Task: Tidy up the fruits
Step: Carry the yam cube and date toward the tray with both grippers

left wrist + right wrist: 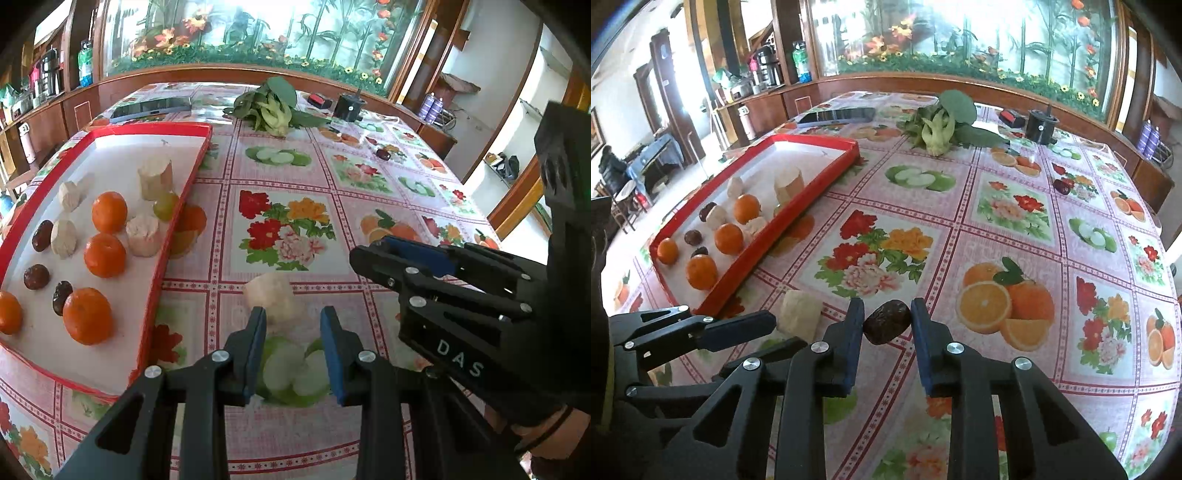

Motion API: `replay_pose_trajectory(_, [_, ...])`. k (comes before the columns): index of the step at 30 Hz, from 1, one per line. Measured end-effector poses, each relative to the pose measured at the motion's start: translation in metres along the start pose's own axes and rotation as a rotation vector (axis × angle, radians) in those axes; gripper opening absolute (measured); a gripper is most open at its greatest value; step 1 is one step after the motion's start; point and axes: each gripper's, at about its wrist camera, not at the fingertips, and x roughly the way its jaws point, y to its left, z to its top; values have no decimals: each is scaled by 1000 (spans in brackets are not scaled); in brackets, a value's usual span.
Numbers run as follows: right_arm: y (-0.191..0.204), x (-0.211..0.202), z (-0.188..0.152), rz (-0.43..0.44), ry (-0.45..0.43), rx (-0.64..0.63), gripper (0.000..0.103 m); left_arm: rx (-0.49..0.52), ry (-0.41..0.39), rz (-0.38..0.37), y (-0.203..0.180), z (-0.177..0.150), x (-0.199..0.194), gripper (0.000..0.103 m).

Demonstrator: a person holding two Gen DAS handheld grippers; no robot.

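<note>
Counter (1015,236) under a pink checked cloth printed with flowers, oranges and apple slices, wide and bare across the middle and right. Red-rimmed tray (173,229) along the left, white inside, near corner close to the counter's edge; in it four oranges (104,254), dark dates (36,276), pale peeled chunks (143,235) and one green grape (165,205) against the rim. Leafy greens (938,129) far back, a phone (836,116) lying flat behind the tray, a black cylinder (1041,127) and a small red-and-black box (1012,118) at the far right. One stray date (1062,186) alone on the cloth, well apart from everything.

Right gripper (887,321) with fingers narrow, clamped on a dark date (886,326) held off the cloth, open cloth ahead. "DAS" readable in white on its body in the left wrist view.

Left gripper (293,332) with fingers narrow, pinching the near end of a pale peeled chunk (273,295), just right of the tray's near corner. Right gripper close beside it on the right, tray rim on the left, leaving a tight lane between.
</note>
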Motion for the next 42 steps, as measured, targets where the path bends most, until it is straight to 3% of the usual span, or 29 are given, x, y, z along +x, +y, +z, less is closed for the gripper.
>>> replay_pose_trajectory(7, [-8,3,-4,-23,23,14,25,-9,-1,-66,7,-1,-5,33])
replay_pose_trajectory(17, [-21,13,-17,-23,64,48,26,-39,63,-1,11,3,22,33])
replay_pose_trajectory(21, [-29,18,-22,-11,86,78,26,-35,61,27,4,12,33,43])
replay_pose_trajectory(23, [-30,19,-23,-7,90,79,26,-40,55,39,3,15,36,44])
replay_pose_trajectory(25, [-31,21,-24,-5,91,73,26,-61,51,24,5,18,37,43])
replay_pose_trajectory(27, [-30,20,-24,-2,85,65,26,-74,50,18,8,19,39,33])
replay_pose_trajectory(36, [-29,9,-21,9,37,42,26,6,41,36,-6,6,27,33])
replay_pose_trajectory(42, [-17,8,-11,20,28,7,26,2,18,44,-6,6,13,33])
